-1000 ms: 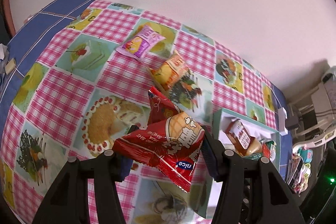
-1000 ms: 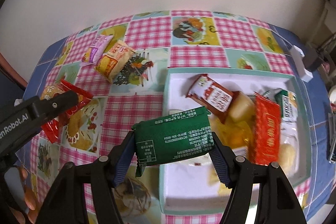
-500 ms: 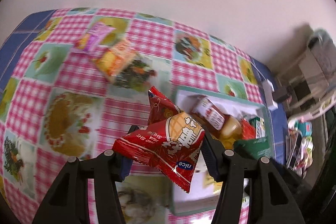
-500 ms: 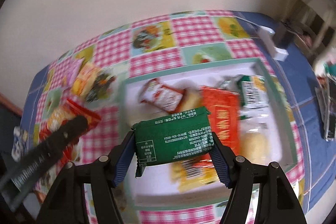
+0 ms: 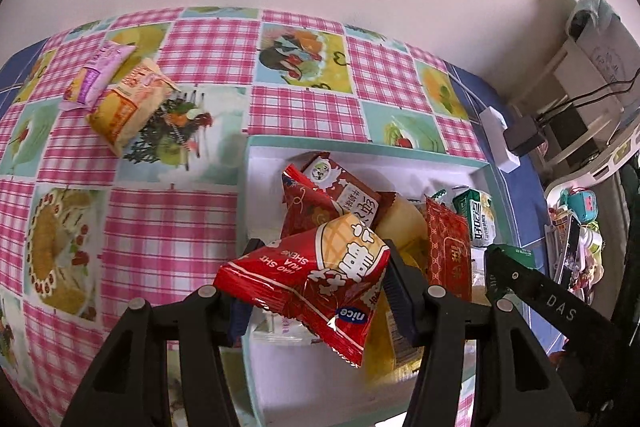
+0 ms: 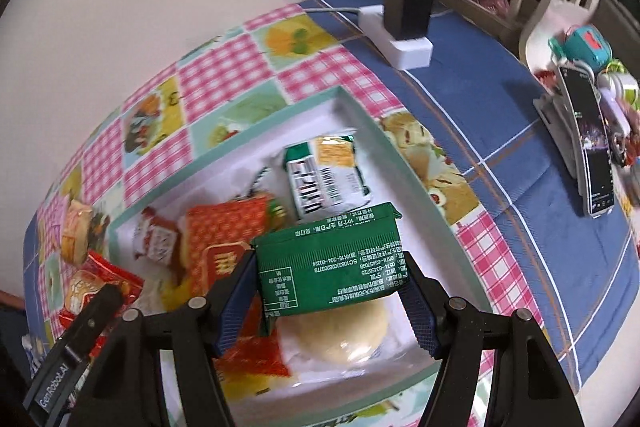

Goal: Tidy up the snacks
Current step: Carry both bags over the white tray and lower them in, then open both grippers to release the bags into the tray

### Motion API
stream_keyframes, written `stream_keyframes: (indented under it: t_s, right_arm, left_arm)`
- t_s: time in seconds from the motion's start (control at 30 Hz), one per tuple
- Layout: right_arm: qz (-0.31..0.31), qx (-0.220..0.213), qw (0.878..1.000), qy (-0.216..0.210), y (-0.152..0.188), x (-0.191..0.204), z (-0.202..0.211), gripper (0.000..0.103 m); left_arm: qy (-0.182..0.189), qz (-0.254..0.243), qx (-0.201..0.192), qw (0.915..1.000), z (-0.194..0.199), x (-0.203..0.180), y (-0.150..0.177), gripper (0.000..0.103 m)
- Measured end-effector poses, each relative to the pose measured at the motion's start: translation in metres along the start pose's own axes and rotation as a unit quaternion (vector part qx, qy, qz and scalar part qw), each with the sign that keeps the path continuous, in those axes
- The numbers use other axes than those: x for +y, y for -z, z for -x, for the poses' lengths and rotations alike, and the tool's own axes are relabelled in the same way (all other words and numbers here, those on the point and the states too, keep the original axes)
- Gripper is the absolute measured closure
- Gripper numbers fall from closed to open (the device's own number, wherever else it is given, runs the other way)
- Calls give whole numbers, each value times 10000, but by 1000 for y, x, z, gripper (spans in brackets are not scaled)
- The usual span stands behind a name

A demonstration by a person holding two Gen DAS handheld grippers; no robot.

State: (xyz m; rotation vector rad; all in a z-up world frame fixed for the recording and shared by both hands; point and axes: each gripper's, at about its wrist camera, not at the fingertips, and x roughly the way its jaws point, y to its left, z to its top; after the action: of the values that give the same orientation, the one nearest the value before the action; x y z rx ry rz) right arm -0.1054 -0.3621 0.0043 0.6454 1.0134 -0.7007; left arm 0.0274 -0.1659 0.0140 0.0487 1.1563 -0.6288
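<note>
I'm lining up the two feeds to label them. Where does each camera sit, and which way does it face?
Left wrist: on the left gripper, looking forward and down over the box's left edge and the tablecloth; its own fingers pinch a red packet.
Right wrist: on the right gripper, looking down into the box's right part toward the blue cloth; its fingers pinch a green packet.
Shared: box, both packets, power strip; each view shows the other gripper.
</note>
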Motion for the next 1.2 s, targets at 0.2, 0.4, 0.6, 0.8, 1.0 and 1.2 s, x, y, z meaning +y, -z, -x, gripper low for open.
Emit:
stream_keyframes:
  t_s: [0.2,0.4,0.6,0.8,1.0,1.2]
  right_arm:
    - [-30,21,10000,-75,-6,-2,-9,31]
    - [6,30,9999,-155,-8,3,-12,31]
    - [31,22,9996,-296,-8,6,-12,28]
    - [85,-16,9994,-326,-8,8,-8,25]
    - [158,-157,9991,-371,-7,9,0,6]
    - [292,-297,9983,-400,-4,15,13,0]
  left_arm:
    - [-39,-119,79,9999,-13,-7,-3,44]
    - [66,-42,150,9999,-16,-9,-6,41]
    - [99,139,181,9997,-11,-4,-8,28]
    - [-1,453,116,9989,2,10,-9,27]
    - [0,612,-138,9980,19,19,-12,14]
    - [-306,724,-382,9962,30,31,-13,3]
